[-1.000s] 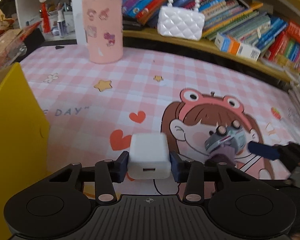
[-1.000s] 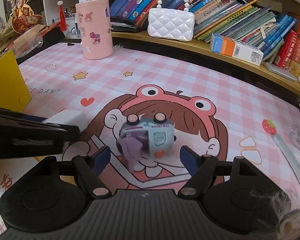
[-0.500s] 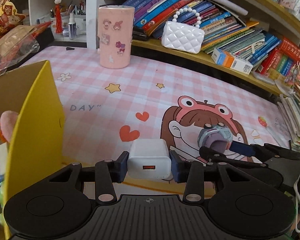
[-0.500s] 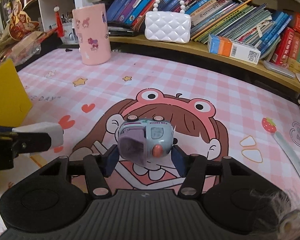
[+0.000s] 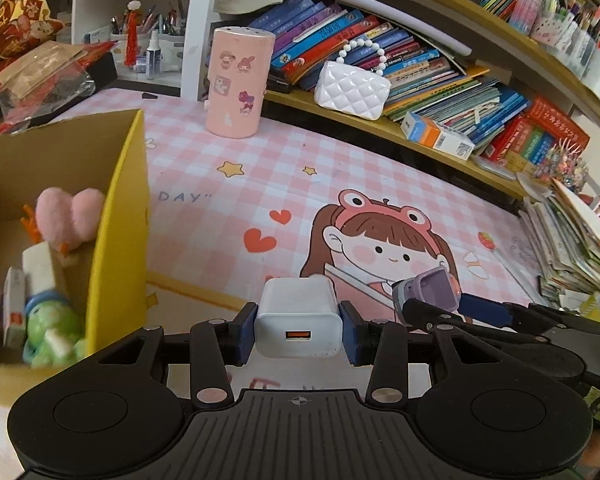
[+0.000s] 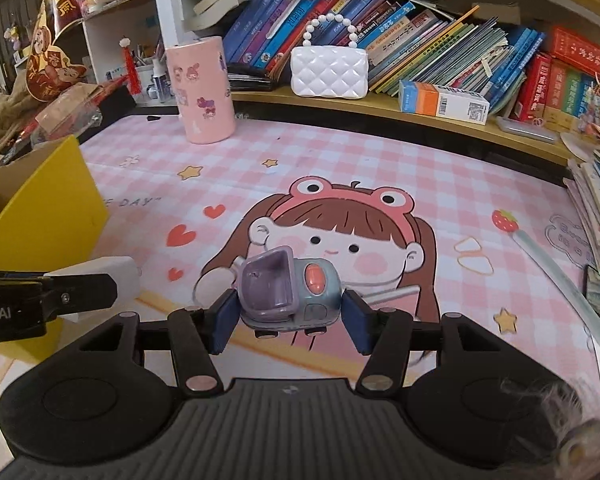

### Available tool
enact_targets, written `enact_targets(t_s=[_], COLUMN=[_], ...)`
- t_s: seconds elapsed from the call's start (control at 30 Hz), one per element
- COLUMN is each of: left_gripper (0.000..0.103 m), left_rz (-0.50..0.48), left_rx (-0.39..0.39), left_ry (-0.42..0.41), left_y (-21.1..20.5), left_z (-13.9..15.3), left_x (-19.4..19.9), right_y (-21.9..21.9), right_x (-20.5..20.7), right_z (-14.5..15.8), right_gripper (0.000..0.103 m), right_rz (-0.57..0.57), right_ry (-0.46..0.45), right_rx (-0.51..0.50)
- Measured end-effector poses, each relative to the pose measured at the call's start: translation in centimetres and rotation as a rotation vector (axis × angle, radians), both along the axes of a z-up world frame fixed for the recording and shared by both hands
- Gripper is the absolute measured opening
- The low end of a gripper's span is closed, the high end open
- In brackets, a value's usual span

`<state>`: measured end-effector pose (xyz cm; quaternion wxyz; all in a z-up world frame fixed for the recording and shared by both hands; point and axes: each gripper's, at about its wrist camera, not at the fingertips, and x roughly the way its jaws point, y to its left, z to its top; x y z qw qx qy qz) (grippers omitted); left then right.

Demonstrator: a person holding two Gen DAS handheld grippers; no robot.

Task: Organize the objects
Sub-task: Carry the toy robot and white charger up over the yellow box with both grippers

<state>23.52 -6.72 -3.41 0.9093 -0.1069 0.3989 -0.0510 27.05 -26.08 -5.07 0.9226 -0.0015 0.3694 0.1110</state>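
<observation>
Standing open at far left, a yellow cardboard box (image 5: 119, 216) already holds toys; beside its near wall the left gripper (image 5: 298, 330) clamps a white plastic USB charger (image 5: 298, 326), while the right gripper (image 6: 289, 314) pinches a grey-blue toy truck (image 6: 289, 292) above bare pink mat (image 6: 340, 160), likely box-bound.

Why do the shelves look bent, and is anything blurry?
Left wrist view: fisheye bows the bookshelf; the green toy in the yellow box is smeared. Right wrist view: same curved shelf, the toy truck sharp; a fuzzy blur fills the bottom-right corner.
</observation>
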Motion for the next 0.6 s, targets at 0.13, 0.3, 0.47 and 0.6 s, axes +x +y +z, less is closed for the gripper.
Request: enact_targets(t_s=[0.13, 0.3, 0.47, 0.6], left_gripper=[0.041, 0.041, 0.041, 0.041], left_rz=[-0.019, -0.035, -0.037, -0.041], left_rx=[-0.014, -0.029, -0.049, -0.061], left_ry=[-0.003, 0.016, 0.013, 0.002], left_y=[0.6, 1.4, 2.6, 3.7], left_z=[0.3, 0.0, 0.2, 0.5], left_x=[-2.0, -4.3, -6.6, -8.4], right_y=[0.7, 1.7, 2.9, 4.5], right_x=[-2.2, -4.6, -7.2, -9.4], right_z=[0.6, 0.9, 1.2, 1.6], right_gripper=[0.054, 0.054, 0.054, 0.054], right_rz=[0.016, 0.017, 0.016, 0.027], right_ry=[0.008, 0.025, 0.039, 0.043], right_rx=[0.002, 0.002, 0.001, -0.007])
